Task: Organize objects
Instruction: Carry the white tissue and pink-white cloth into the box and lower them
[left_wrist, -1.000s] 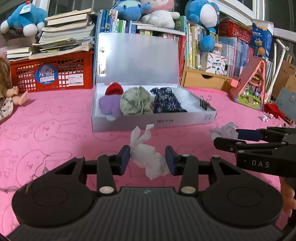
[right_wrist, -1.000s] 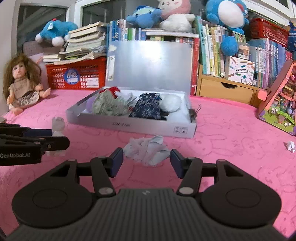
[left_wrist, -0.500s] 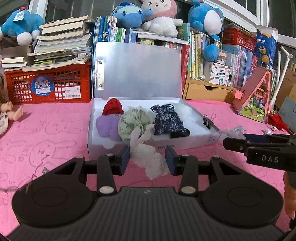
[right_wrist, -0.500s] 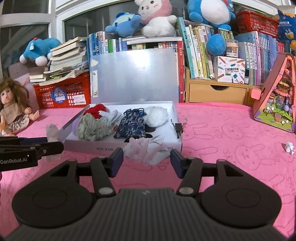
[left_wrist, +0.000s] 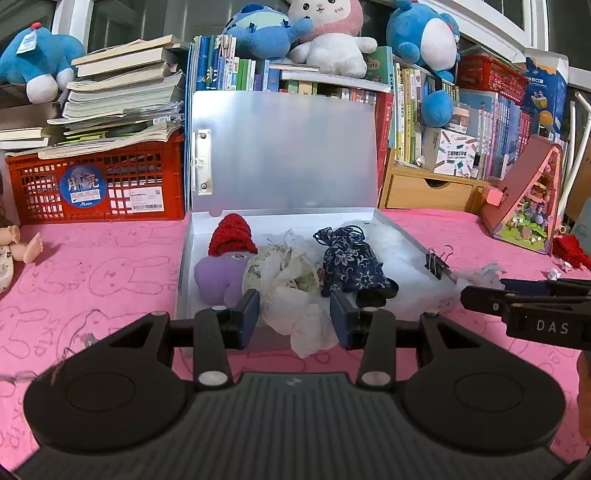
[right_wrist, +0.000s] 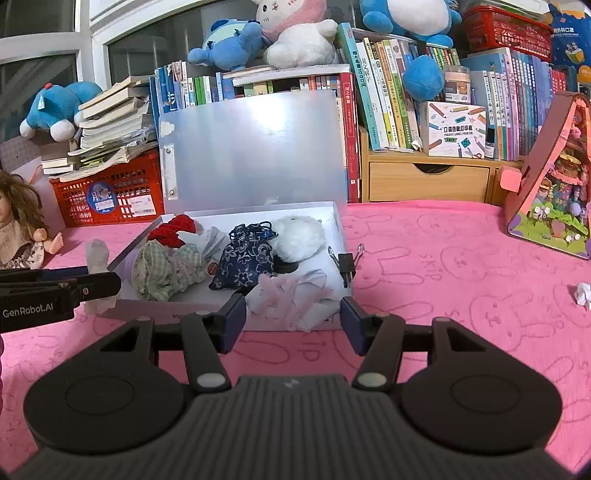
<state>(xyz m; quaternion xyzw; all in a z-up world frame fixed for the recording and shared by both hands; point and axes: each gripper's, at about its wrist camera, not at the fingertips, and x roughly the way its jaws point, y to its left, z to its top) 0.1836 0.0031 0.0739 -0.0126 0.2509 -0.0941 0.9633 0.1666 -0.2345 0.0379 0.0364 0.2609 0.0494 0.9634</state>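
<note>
While each gripper carries its load toward the open box, you hold two soft things clear of the pink cloth. Left gripper: jaws part-way closed, pads pressing a white bundle that hangs over the box's near wall. Right gripper: jaws somewhat wider, around a pale pink-and-white rag; the pads seem to pinch its edges, though contact on the right pad is hard to confirm.

Step in hand, as judged: set both loads inside the box. Carry each past the near wall before you let go, since both now hang about over that wall and would likely drape across it. In the left view, free floor lies at 1 o'clock from the bundle, beyond the navy pouch; the purple toy with red cap and the green pouch fill the box's other end. In the right view, the bare patch sits at 12 o'clock from the rag, beside the binder clip on the wall at 1 o'clock. Release one side at a time, so the grippers do not meet.

Legible writing: "DAS" on the right gripper's side; "GenRobot.AI" on the left gripper's side; "Moon" on the round blue sticker of the red crate. Book spines carry print too small to read.
</note>
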